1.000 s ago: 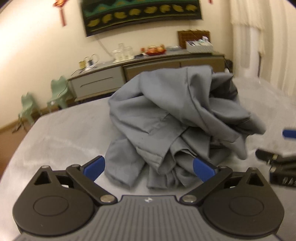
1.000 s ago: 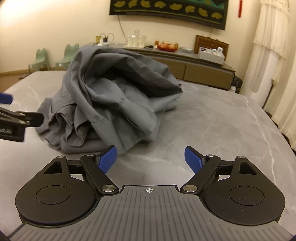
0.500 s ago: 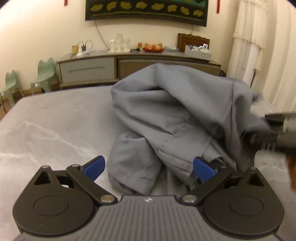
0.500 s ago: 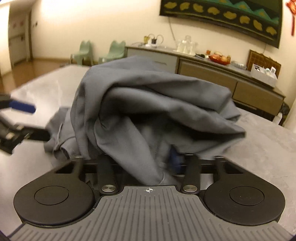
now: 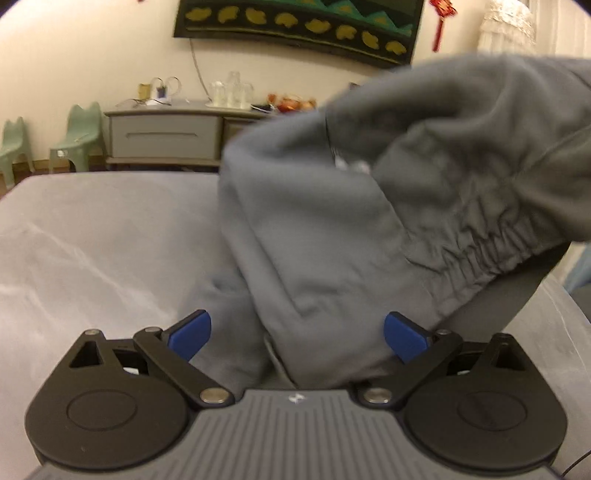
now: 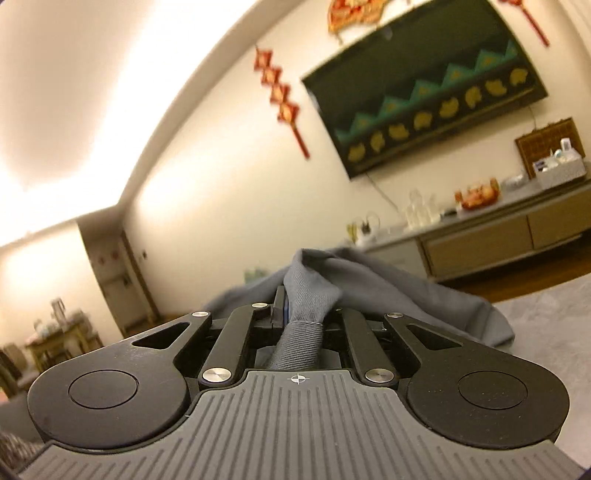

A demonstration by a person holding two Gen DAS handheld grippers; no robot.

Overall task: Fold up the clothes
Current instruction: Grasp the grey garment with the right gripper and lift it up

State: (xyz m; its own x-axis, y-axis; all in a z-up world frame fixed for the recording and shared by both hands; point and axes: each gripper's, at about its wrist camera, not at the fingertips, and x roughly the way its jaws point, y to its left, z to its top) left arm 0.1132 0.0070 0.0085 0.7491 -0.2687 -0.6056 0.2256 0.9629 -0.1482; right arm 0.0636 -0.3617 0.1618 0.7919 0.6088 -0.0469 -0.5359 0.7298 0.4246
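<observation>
On the grey table (image 5: 92,240) our right gripper (image 6: 303,314) is closing, clamping the grey garment (image 5: 332,240); our left gripper (image 5: 297,332) gapes, unclenched, around its lower folds.

Plain grey garment (image 5: 351,240) between blue-padded black left gripper (image 5: 297,334) fingers, pale grey marbled table (image 5: 92,240) beneath, mint-green chairs (image 5: 79,134) and dark wall hanging (image 5: 299,18) with teal peaks, yellow shapes beyond.
</observation>
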